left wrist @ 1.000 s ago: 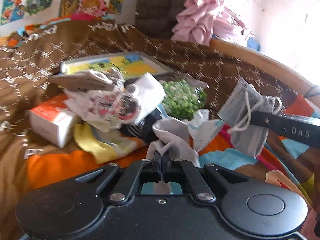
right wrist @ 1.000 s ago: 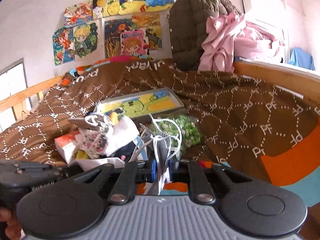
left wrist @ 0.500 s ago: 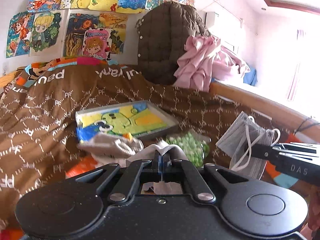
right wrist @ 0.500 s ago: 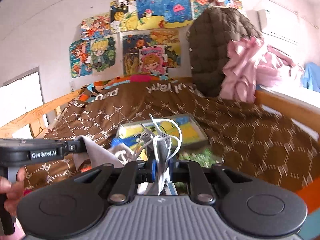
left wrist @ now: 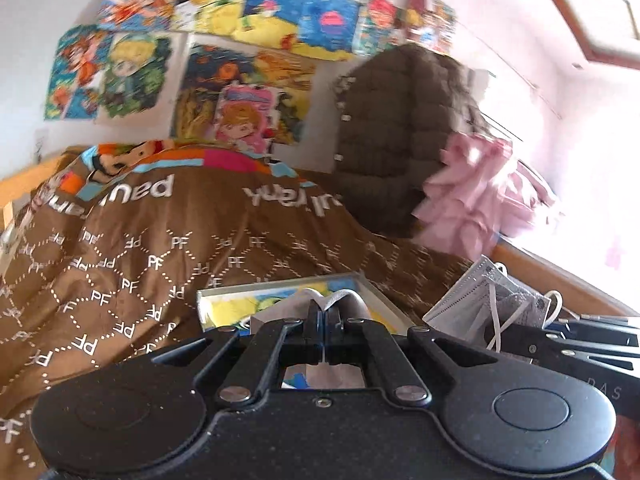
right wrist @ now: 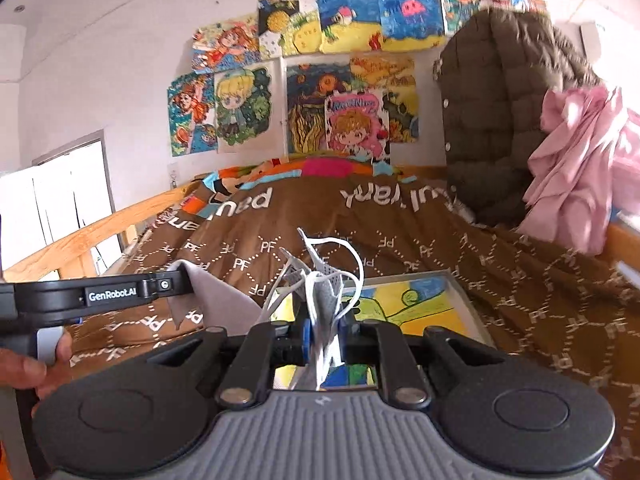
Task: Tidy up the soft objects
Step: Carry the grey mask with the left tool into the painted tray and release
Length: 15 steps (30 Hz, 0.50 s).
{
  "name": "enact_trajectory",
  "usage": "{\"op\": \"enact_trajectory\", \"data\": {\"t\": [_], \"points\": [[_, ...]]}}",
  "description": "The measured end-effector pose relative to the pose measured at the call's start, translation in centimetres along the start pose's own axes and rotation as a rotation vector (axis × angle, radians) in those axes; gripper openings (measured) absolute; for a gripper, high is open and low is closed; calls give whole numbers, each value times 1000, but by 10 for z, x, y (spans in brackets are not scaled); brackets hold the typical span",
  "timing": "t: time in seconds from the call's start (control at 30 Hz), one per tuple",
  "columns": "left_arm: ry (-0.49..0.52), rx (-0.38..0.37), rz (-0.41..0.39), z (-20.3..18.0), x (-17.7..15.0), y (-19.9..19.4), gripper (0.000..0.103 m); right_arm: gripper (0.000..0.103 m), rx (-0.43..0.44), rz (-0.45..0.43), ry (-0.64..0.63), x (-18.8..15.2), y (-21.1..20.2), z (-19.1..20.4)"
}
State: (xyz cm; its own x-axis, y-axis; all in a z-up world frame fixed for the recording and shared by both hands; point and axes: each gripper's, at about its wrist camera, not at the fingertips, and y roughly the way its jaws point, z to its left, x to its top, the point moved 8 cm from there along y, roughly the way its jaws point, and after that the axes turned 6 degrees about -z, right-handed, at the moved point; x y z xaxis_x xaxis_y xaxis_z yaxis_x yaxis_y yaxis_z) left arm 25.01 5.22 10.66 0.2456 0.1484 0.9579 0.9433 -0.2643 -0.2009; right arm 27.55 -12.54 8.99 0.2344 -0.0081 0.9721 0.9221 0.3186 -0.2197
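Left claw (left wrist: 324, 316) clamps grey cloth (right wrist: 216, 300); right claw (right wrist: 322, 332) pinches face masks (right wrist: 320, 292); hand (right wrist: 36, 368) only in right view.

Framed picture (left wrist: 376, 296): lower part hidden behind left gripper (left wrist: 323, 320) body.
Grey cloth (right wrist: 216, 300): lower end hidden behind right gripper (right wrist: 322, 332) body.
Hand (right wrist: 36, 368): cut by left edge.
Pink garment (left wrist: 480, 196): motion-blurred, washed out by window glare.

A white wall (right wrist: 100, 80) carried bright cartoon posters (right wrist: 320, 60) above a wooden-railed bed (right wrist: 80, 240) spread with a brown patterned quilt (right wrist: 520, 300). A brown quilted coat (right wrist: 500, 120) hung at the far right corner. Daylight glared from the right.
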Motion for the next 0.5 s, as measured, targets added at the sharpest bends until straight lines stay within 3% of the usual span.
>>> {"op": "enact_trajectory", "data": {"t": [0.23, 0.5], "points": [[-41, 47, -10, 43, -11, 85, 0, 14, -13, 48, 67, -35, 100, -30], [-155, 73, 3, 86, -49, 161, 0, 14, -14, 133, 108, -61, 176, -31]]}}
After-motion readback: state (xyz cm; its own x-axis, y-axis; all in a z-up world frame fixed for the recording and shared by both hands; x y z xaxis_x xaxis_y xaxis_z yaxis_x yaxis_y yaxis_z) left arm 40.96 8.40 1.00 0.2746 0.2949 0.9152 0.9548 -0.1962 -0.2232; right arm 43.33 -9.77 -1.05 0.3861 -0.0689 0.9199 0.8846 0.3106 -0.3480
